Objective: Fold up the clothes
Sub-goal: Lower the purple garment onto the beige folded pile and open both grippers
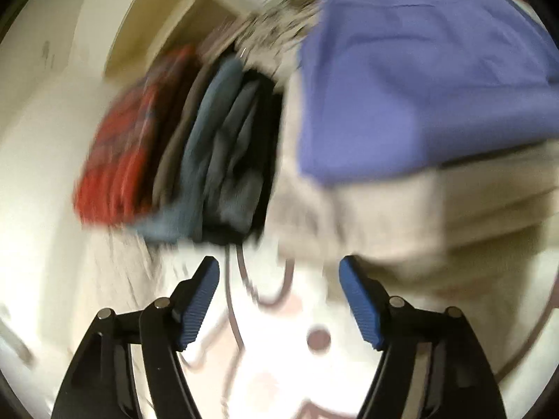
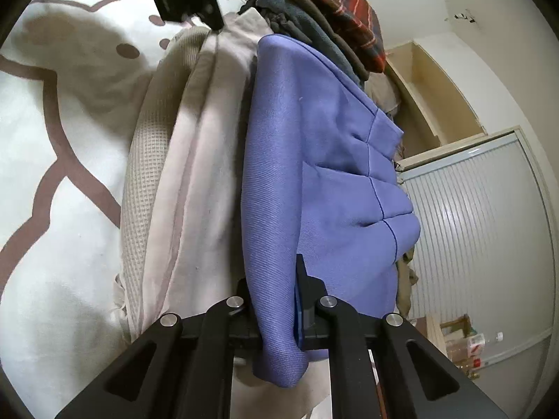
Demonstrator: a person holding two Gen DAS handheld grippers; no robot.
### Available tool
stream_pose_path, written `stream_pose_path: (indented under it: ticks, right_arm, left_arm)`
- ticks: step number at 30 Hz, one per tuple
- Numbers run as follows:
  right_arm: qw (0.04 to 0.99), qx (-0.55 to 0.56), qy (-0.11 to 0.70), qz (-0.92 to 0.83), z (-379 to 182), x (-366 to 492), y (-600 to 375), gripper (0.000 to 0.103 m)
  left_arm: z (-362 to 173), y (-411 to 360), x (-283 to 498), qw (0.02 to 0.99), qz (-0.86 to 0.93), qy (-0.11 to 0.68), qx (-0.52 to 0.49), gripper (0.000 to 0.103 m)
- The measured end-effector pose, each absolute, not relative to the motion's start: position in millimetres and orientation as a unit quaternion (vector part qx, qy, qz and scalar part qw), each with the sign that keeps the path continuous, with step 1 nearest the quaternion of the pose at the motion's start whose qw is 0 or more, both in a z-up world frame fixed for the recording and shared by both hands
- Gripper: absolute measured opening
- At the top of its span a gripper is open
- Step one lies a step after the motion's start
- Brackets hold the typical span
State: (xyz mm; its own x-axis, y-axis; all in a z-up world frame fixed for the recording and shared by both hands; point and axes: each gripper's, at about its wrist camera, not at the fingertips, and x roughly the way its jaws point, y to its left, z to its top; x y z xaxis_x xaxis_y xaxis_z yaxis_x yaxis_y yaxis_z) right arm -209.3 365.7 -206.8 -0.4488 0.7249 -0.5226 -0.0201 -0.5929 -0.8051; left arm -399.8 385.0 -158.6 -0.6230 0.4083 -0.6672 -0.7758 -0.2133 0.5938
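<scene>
R gripper is clamped on the near edge of the purple cloth, which runs lengthwise straight away from it and lies on the beige stack. L gripper has its jaws wide w/ nothing between, beige stack just ahead and purple cloth up-right of it. L view's blurry, so prob R is nearer.

We're looking into a home bedroom here: a white bedsheet printed with a brown-outlined cartoon figure is lying underneath, a stack of folded clothes topped by red plaid fabric is sitting on it, and a grey slatted roll-front cabinet is standing against cream walls.
</scene>
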Motion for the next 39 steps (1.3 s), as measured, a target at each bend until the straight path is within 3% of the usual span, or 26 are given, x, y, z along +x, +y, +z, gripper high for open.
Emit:
stream_pose_path:
  ticks: [1, 2, 3, 5, 11, 13, 15, 18, 21, 26, 39]
  right_arm:
    - [0.242, -0.461, -0.377, 0.766, -204, -208, 365, 0.015]
    - [0.239, -0.456, -0.373, 0.772, -201, -205, 365, 0.027]
    - [0.238, -0.446, -0.367, 0.781, -194, -200, 362, 0.049]
    - [0.225, -0.432, -0.355, 0.798, -185, -191, 359, 0.07]
    - [0.216, -0.412, -0.341, 0.817, -172, -183, 356, 0.069]
    - [0.214, -0.414, -0.35, 0.812, -180, -190, 361, 0.061]
    - [0.209, -0.416, -0.36, 0.808, -191, -189, 357, 0.043]
    - [0.203, -0.418, -0.359, 0.809, -200, -188, 355, 0.027]
    - [0.201, -0.421, -0.329, 0.821, -199, -185, 358, 0.024]
    - [0.191, -0.428, -0.266, 0.842, -201, -184, 369, 0.023]
    - [0.18, -0.41, -0.281, 0.849, -212, -181, 362, 0.023]
  left_arm:
    - [-153, 379, -404, 0.392, 0.764, 0.469, -0.208, 0.071]
    - [-147, 374, -408, 0.395, 0.772, 0.442, -0.228, 0.071]
    - [-143, 369, -410, 0.398, 0.779, 0.417, -0.247, 0.071]
    - [-131, 364, -414, 0.412, 0.79, 0.345, -0.294, 0.071]
    - [-123, 356, -415, 0.446, 0.76, 0.079, -0.466, 0.071]
    - [-129, 357, -414, 0.445, 0.737, 0.017, -0.509, 0.071]
    - [-137, 361, -413, 0.437, 0.719, -0.026, -0.54, 0.071]
    - [-135, 367, -411, 0.431, 0.723, -0.037, -0.539, 0.069]
    - [-119, 375, -405, 0.439, 0.744, -0.034, -0.503, 0.069]
    - [-108, 381, -417, 0.459, 0.737, -0.077, -0.49, 0.069]
    - [-166, 394, -452, 0.384, 0.68, -0.183, -0.597, 0.055]
